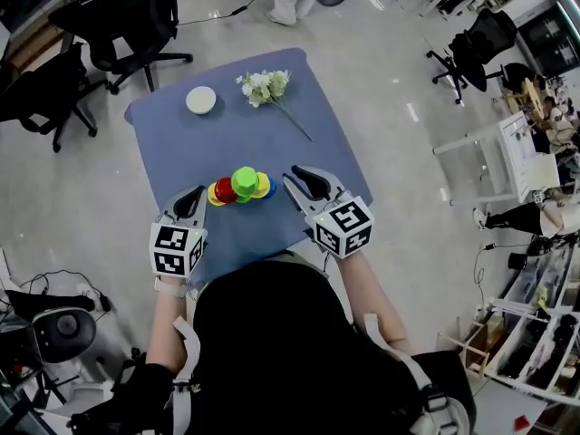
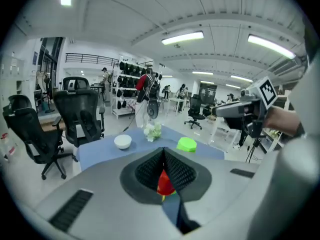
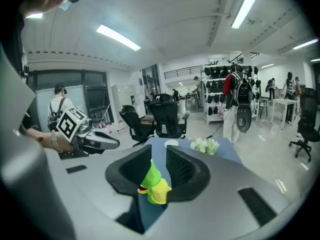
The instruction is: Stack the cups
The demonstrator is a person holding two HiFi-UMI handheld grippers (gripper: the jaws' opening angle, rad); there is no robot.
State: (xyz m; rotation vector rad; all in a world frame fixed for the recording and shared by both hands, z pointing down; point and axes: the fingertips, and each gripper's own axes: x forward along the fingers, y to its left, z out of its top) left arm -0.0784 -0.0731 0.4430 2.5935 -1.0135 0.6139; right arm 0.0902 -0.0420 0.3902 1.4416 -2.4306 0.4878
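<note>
Several small cups are clustered near the front of the blue table (image 1: pixel 181 143). A green cup (image 1: pixel 244 181) sits upside down on top, with a red one (image 1: pixel 225 190) to its left and a yellow one (image 1: pixel 264 186) to its right. My left gripper (image 1: pixel 197 194) hovers just left of the cluster, shut and empty. Its view shows the red cup (image 2: pixel 165 183) below the closed tips and the green cup (image 2: pixel 187 144) beyond. My right gripper (image 1: pixel 297 178) hangs just right of the cluster, open. Between its jaws I see the green cup (image 3: pixel 150 176) and the yellow cup (image 3: pixel 160 192), untouched.
A white bowl (image 1: pixel 201 100) and a bunch of white flowers (image 1: pixel 265 86) lie at the table's far side. Black office chairs (image 1: pixel 127 21) stand beyond the far left corner, and a white cart (image 1: pixel 507 157) stands to the right. The person's body fills the near edge.
</note>
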